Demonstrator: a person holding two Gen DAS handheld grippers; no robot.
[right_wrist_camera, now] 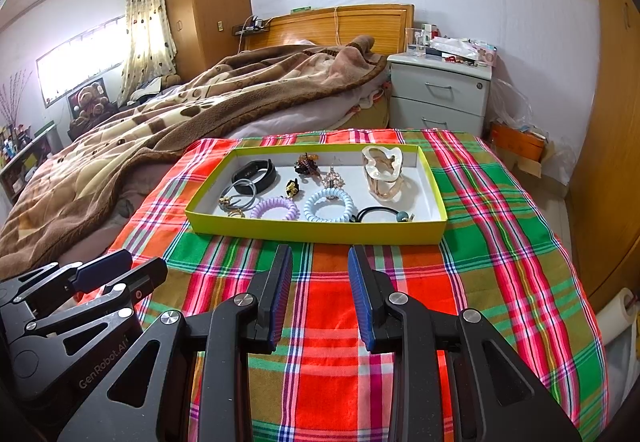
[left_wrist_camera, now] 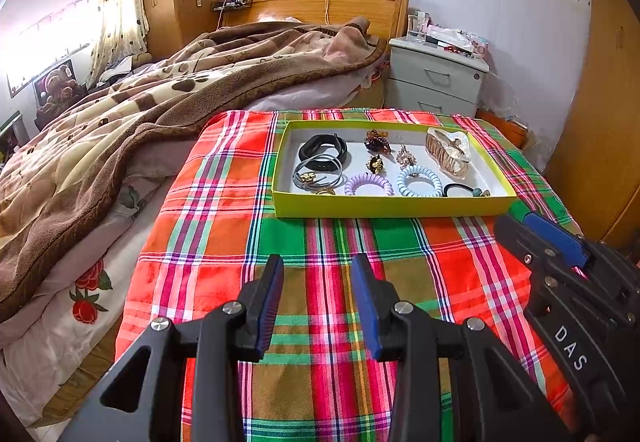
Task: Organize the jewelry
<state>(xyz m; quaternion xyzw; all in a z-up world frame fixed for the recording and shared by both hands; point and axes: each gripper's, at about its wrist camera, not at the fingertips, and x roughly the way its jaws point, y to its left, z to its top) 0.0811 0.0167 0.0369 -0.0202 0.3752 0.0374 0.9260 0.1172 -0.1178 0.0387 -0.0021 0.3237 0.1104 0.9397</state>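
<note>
Plaid cloth (right_wrist_camera: 500, 250) underneath, yellow-green tray (right_wrist_camera: 320, 232) resting on it with the jewelry inside. Left gripper (left_wrist_camera: 318, 302) and right gripper (right_wrist_camera: 320, 296) parted and empty, hovering short of the tray's near wall. Clear claw clip (right_wrist_camera: 382, 172) probably stiff and brittle, best pinched across its spine; blue coil tie (right_wrist_camera: 329, 205) and purple coil tie (right_wrist_camera: 274, 208) light and springy, easiest taken by the ring.

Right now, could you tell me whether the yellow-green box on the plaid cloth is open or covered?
Open. The yellow-green box has no lid on it; its white floor shows, with the purple coil hair tie and blue coil hair tie lying inside.
</note>
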